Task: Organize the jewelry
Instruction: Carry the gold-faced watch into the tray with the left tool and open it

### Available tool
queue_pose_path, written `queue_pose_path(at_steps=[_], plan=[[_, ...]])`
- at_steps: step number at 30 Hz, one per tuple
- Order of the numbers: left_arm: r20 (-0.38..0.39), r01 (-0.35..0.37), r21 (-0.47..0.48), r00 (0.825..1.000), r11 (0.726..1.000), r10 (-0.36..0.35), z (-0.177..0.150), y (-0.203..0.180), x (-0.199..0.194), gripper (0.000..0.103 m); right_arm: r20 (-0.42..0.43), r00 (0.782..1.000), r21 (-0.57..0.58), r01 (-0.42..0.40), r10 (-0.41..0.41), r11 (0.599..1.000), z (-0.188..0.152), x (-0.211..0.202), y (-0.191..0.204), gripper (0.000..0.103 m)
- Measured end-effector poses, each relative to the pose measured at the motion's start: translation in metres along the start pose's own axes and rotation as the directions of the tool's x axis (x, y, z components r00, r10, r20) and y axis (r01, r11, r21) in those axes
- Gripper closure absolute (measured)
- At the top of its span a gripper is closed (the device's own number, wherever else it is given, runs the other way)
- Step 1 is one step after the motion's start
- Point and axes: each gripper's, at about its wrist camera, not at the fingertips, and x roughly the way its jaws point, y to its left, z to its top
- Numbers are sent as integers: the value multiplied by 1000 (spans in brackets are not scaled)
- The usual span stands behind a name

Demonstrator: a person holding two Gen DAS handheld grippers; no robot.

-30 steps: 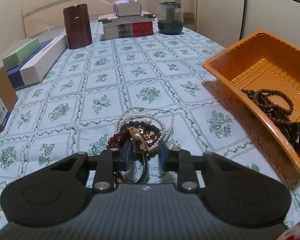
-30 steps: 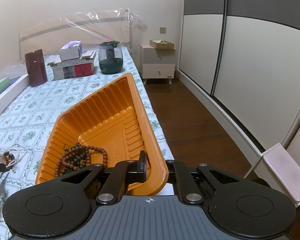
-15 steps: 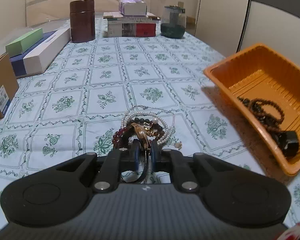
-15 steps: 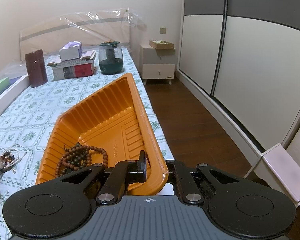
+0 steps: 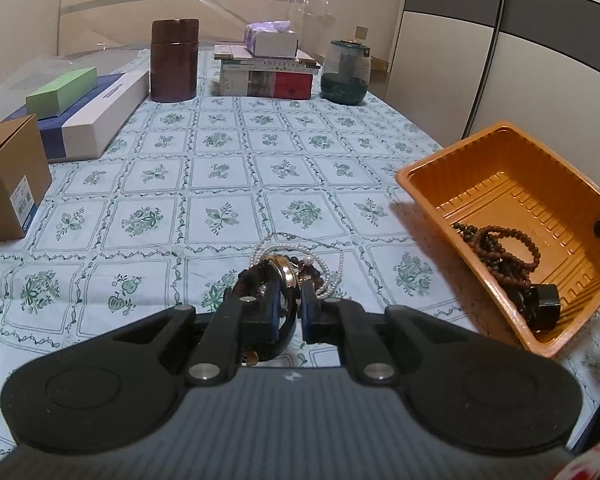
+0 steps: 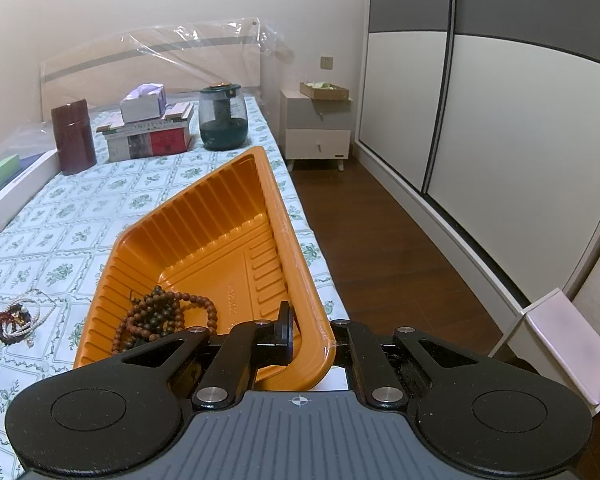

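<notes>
In the left wrist view my left gripper is shut on a gold-rimmed watch with a black strap, lifted a little above a pile of pearl and dark red bead bracelets on the patterned cloth. The orange tray stands to the right, with brown bead bracelets inside. In the right wrist view my right gripper is shut on the near corner rim of the orange tray. The brown beads lie in it. The bracelet pile lies at the far left.
A brown cylinder, stacked books with a tissue box and a dark green jar stand at the back. Long boxes and a cardboard box line the left. The bed edge drops to a wooden floor on the right.
My left gripper closed on the watch in the pile and has lifted it, so the view has risen. My right gripper has stayed on the tray rim.
</notes>
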Motion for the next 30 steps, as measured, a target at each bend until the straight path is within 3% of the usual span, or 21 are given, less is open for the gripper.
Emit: queue_pose_path(at_steps=[7, 13, 22, 30], plan=[[5, 24, 4, 1000, 1000, -24, 2, -8, -1, 95, 2, 1000, -1, -1, 1, 1000, 0, 0, 1, 96], [14, 120, 26, 993, 992, -120, 12, -34, 0, 95, 2, 1000, -2, -1, 1, 1000, 1, 0, 1, 96], [4, 323, 99, 946, 941, -325, 28, -111, 15, 95, 3, 1000, 0, -4, 4, 1000, 2, -1, 3, 96], [-27, 409, 169, 912, 897, -410, 32, -162, 29, 95, 3, 1000, 3, -9, 9, 1000, 2, -2, 3, 96]])
